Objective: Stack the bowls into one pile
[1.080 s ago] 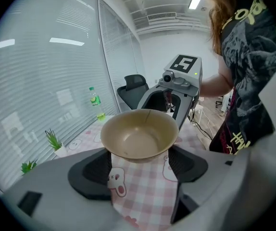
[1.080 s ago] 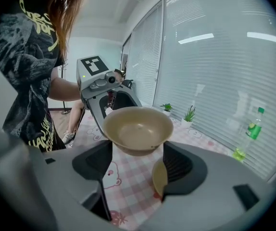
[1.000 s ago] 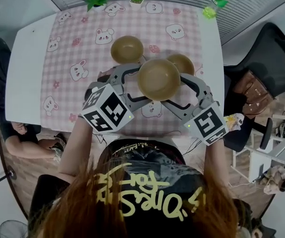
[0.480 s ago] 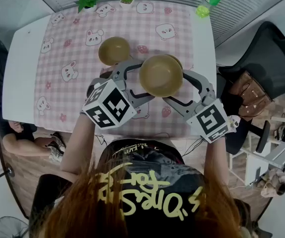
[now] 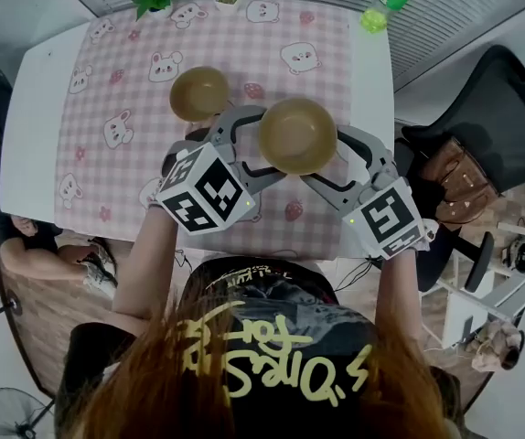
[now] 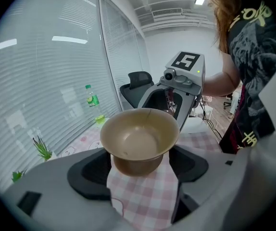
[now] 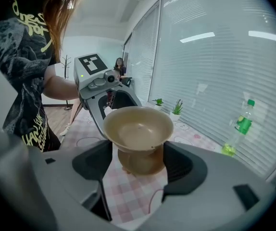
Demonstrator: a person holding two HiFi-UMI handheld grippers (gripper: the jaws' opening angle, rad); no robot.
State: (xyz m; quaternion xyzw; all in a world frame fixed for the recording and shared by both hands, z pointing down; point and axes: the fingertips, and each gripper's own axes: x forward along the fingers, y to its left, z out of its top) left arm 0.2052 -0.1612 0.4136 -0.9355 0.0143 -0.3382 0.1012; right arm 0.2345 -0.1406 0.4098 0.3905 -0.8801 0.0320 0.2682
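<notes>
Moved: In the past second the raised bowl (image 5: 297, 135), carried between the two claws, has travelled toward 1 o'clock. It now covers the bowl whose rim earlier showed beyond it.
Done so far: One bowl is off the surface (image 5: 34, 135) and lined up over the lower bowl (image 7: 142, 165). The right gripper view shows that bowl directly beneath it on the pink checked cloth (image 5: 272, 35).
Still to do: By the look of things the raised bowl is not yet seated in the lower one, though whether the two already touch cannot be told. The lone bowl (image 5: 198, 93) stands at 10 o'clock from the pair, apart from both. It has still to join the pile, so roughly half the job seems to be left.
Left claw: The left claw (image 5: 267, 144) has its jaws spread wide. They are clasped round the raised bowl's side from 9 o'clock, and the rim flares out above the dark pads.
Right claw: The right claw (image 5: 325, 156) mirrors it from 4 o'clock, with its jaws equally wide and hugging the same bowl below the rim. The bowl hangs between the two claws.
Next move, as judged: A straight, level descent is needed so the raised bowl nests without tipping the lower one.
</notes>
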